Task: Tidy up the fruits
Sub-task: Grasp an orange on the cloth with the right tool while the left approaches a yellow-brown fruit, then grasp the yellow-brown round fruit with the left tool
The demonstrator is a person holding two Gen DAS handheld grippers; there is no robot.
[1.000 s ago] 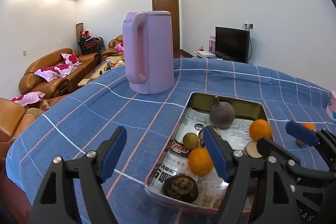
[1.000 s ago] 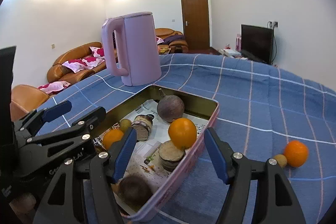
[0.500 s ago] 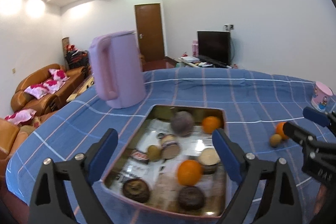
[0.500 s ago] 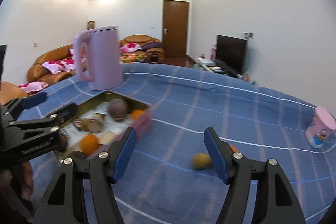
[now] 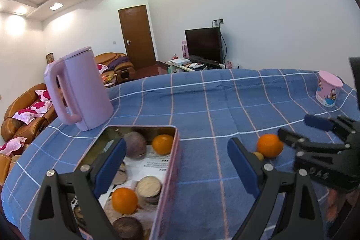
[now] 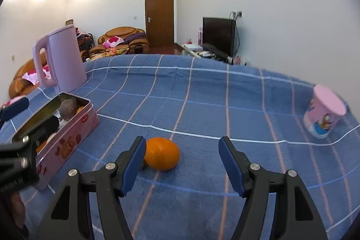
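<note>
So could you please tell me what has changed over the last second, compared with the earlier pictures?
Both grippers swung away from the tin toward the loose orange on the blue cloth. The right gripper now frames that orange, jaws open around it, not gripping. The left gripper has just been opening; nothing sits between its jaws. The fruits in the tin, the kettle and the pink cup stayed put.

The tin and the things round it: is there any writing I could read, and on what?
Nothing reads clearly.
Paper lining the tin: black print, too blurred.
Right gripper: pale letters on its body, too small.
Pink cup: cartoon picture, no readable words.
</note>
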